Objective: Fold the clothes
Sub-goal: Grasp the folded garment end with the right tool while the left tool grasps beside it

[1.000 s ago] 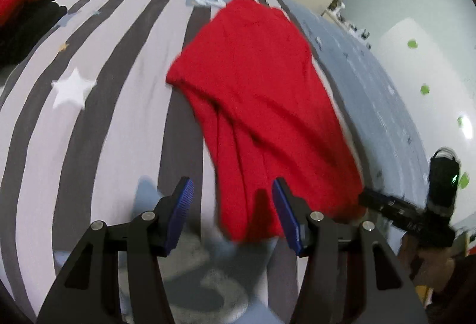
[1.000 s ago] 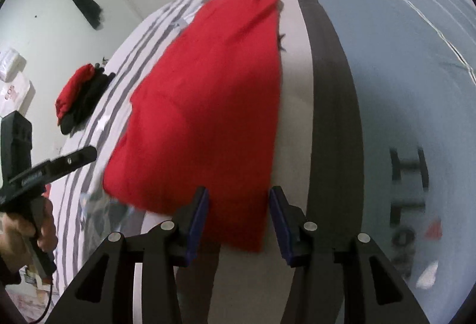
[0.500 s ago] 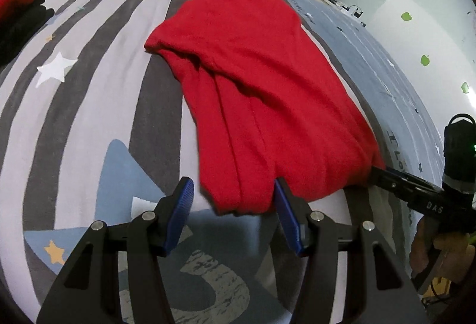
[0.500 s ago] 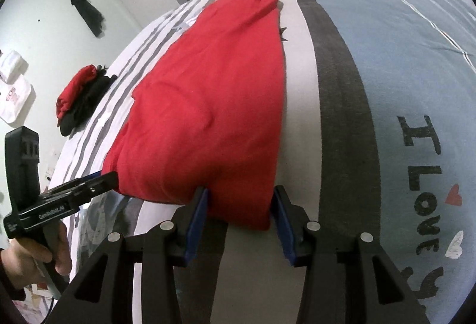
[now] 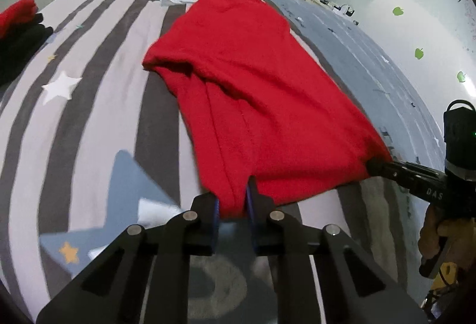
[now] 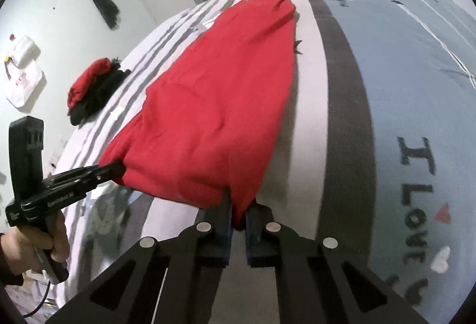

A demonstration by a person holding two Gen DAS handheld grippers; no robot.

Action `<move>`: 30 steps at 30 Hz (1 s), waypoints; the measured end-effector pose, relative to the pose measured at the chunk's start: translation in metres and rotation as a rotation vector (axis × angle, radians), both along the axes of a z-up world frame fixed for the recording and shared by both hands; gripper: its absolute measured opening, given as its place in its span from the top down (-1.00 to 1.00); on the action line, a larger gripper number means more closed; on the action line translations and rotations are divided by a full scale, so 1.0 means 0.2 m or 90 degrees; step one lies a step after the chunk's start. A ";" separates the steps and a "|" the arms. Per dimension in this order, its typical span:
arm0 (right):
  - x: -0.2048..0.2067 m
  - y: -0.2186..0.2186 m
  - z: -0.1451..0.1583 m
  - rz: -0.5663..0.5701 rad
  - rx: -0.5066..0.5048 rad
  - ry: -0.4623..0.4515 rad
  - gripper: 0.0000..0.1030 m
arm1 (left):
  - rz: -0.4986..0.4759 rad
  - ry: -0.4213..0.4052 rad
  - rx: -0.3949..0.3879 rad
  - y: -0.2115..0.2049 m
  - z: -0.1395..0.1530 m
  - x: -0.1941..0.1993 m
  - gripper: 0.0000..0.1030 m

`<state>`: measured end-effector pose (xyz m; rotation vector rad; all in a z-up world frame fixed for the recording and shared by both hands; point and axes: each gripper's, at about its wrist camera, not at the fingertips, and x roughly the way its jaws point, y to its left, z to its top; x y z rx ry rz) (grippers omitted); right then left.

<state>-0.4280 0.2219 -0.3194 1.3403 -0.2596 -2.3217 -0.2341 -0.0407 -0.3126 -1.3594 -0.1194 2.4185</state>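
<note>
Pinching red garment (image 5: 255, 103) near corners: left tool (image 5: 232, 205), right tool (image 6: 238, 218) both clamped; blue pads mostly hidden by cloth.

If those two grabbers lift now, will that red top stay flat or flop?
Likely flop: the red top lies in soft folds, and its edge bunches in the left hand-held gripper and right hand-held gripper. It probably sags between them.

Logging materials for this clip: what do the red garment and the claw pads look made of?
Red garment: soft matte knit, probably cotton jersey; it drapes and creases without shine. Pads of the left claw: blue, likely rubber or soft plastic; texture unreadable here.
</note>
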 end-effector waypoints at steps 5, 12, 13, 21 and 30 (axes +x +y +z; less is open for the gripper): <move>0.21 0.04 0.07 0.044 -0.011 -0.018 0.91 | -0.016 -0.031 -0.008 -0.01 0.08 0.26 0.77; 0.65 0.04 0.11 0.100 -0.023 -0.104 0.91 | 0.002 -0.114 -0.024 -0.05 0.08 0.76 0.76; 0.71 0.03 0.10 0.101 -0.024 -0.116 0.91 | 0.008 -0.118 -0.029 -0.05 0.06 0.79 0.74; 0.79 -0.01 0.10 0.094 -0.001 -0.098 0.91 | 0.028 -0.090 -0.038 -0.03 0.06 0.88 0.73; 0.75 -0.01 0.36 0.069 -0.046 -0.082 0.91 | 0.064 -0.093 0.022 -0.09 0.31 0.81 0.73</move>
